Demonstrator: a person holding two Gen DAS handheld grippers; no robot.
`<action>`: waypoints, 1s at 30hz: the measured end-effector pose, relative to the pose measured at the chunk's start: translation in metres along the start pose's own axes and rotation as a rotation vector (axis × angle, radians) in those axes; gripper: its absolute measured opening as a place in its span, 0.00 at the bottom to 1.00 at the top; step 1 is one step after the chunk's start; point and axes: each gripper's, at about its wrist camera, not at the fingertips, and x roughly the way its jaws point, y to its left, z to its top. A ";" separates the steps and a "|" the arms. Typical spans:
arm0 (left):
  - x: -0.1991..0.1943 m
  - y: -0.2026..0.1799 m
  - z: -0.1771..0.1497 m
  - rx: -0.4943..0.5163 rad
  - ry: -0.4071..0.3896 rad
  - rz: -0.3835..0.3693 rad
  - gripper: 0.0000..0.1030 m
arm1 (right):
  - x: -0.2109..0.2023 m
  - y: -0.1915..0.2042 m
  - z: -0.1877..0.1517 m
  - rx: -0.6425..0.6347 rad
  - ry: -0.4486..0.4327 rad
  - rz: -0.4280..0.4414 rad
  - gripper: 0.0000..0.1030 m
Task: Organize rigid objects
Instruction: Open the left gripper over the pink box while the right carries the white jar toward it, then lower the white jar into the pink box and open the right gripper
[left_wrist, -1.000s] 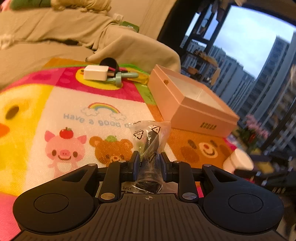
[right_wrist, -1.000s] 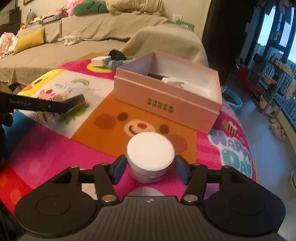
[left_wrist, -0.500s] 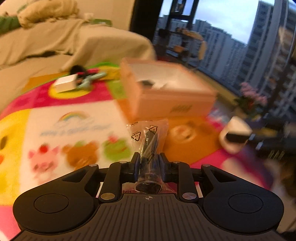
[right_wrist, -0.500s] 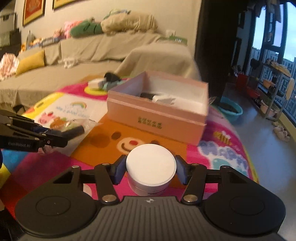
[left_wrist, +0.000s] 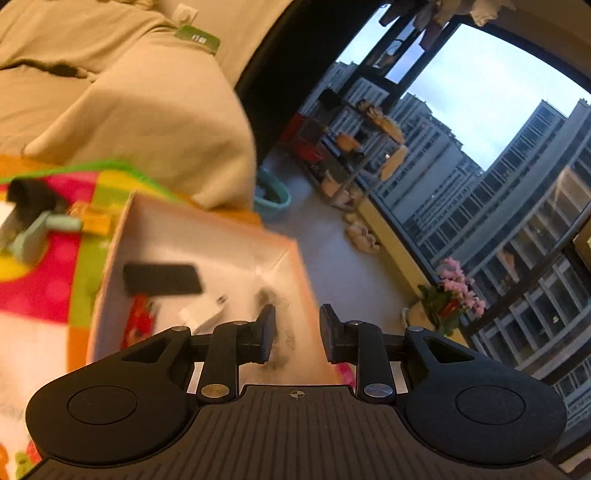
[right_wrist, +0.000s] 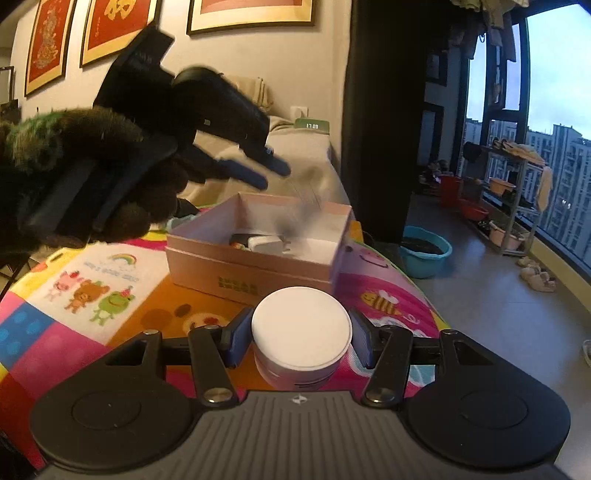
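left gripper (left_wrist: 297, 334): hangs above the near right corner of the pink box (left_wrist: 110, 280), pointing down and forward; stands parted to a narrow gap with nothing pressed between the pads; has just been opening. clear bag (left_wrist: 275, 332) with dark contents: shows only as a blur below the left pad, over the inner right wall of the box and free of both pads; cannot tell whether it touches the floor of the box. inside the box: holds a flat black item (left_wrist: 162, 279) towards the back, a white charger (left_wrist: 205, 314) in front of it and a red item (left_wrist: 142, 317) at the near left. right gripper (right_wrist: 300, 328): has just been closing, and clamps the white round jar (right_wrist: 301, 328), one blue pad against each side just under the lid. jar: sits upright between the pads, on the near side of the box, over the colourful mat (right_wrist: 122, 321). dark furry gloved hand (right_wrist: 92, 184): carries the left gripper over the far left of the box. teal item (left_wrist: 40, 229): lies on the mat beyond the box, near the sofa (left_wrist: 147, 122).
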 end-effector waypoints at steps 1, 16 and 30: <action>-0.008 0.008 -0.007 0.010 -0.006 0.003 0.28 | 0.000 -0.002 -0.003 -0.003 0.004 -0.003 0.54; -0.129 0.109 -0.105 0.192 -0.243 0.106 0.28 | 0.156 -0.015 0.127 0.096 0.160 0.057 0.54; -0.115 0.150 -0.058 0.079 -0.216 0.177 0.28 | 0.237 0.001 0.149 0.066 0.306 -0.096 0.61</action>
